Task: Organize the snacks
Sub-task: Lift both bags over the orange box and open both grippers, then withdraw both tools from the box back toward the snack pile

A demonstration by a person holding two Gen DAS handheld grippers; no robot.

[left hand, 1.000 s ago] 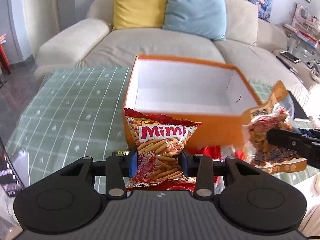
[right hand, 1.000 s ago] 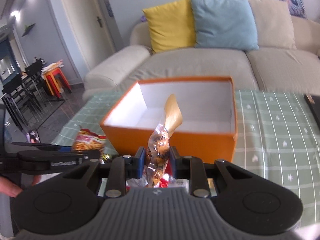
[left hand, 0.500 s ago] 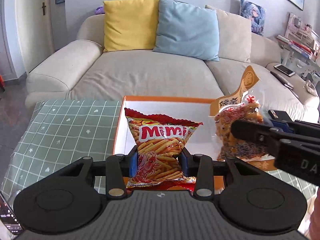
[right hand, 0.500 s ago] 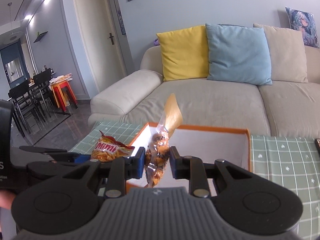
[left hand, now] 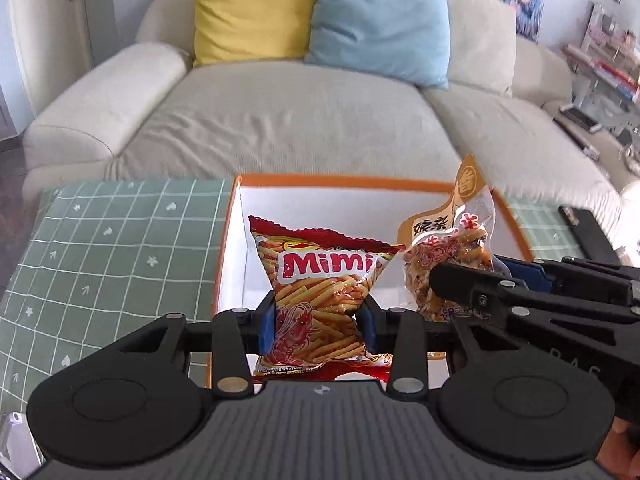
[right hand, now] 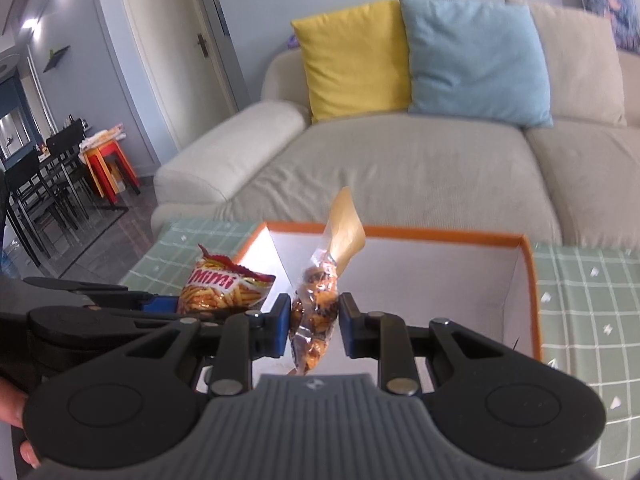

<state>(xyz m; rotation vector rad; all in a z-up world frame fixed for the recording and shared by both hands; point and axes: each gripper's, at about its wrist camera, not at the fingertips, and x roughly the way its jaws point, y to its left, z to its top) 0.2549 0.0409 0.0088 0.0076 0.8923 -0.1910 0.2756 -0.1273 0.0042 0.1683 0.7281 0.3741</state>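
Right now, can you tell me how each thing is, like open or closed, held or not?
Left gripper: shut on the Mimi bag.
Mimi bag: sealed, held upright over the box.
Right gripper: shut on the clear snack bag.
Clear snack bag: sealed, held upright over the box.
Orange box: open, no lid on it, white inside, nothing seen lying in it.

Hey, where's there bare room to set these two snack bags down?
The orange box shows a bare white floor and walls: free toward its right wall and far wall. The green checked tablecloth left of the box is bare too. It is crowded at the near left corner, where the left gripper with the Mimi bag and the right gripper with the clear bag sit side by side.
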